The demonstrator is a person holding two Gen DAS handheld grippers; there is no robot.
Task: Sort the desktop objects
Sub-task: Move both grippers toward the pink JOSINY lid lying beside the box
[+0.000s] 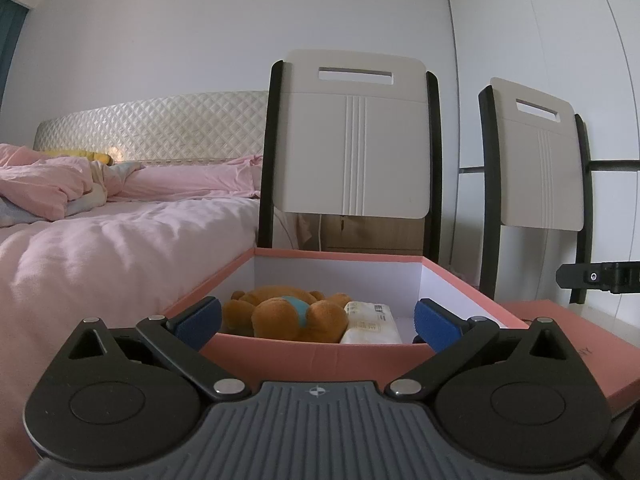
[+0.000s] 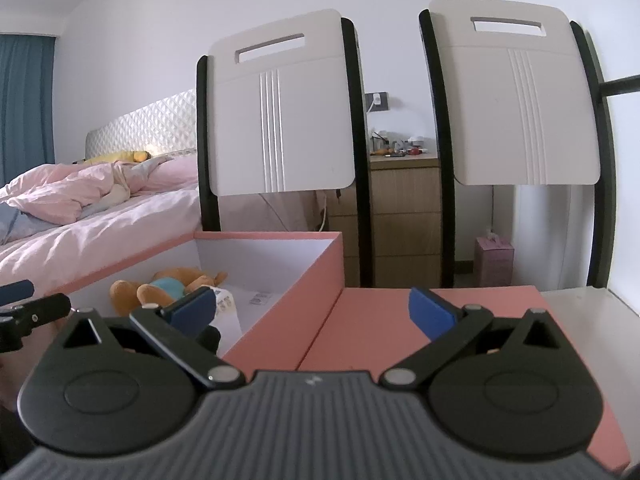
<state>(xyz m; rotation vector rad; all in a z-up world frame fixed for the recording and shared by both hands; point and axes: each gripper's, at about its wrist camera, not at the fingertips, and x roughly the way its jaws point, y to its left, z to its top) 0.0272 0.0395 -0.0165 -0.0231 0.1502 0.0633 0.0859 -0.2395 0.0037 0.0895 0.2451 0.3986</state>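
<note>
Lying inside the pink box (image 1: 304, 354), the plush bear (image 1: 286, 312) and tissue pack (image 1: 372, 322) are framed between the spread, empty left tongs (image 1: 318, 322); the right tongs (image 2: 312, 312), likewise spread, are held over the pink lid (image 2: 380, 332).

Soft, even daylight — sharp focus, mild shadows, strong fisheye bending and dark corners.

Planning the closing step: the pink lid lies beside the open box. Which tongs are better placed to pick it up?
Right. The right tongs hang open directly over the pink lid, while the left tongs face the pink box holding the teddy bear and tissue pack.
</note>
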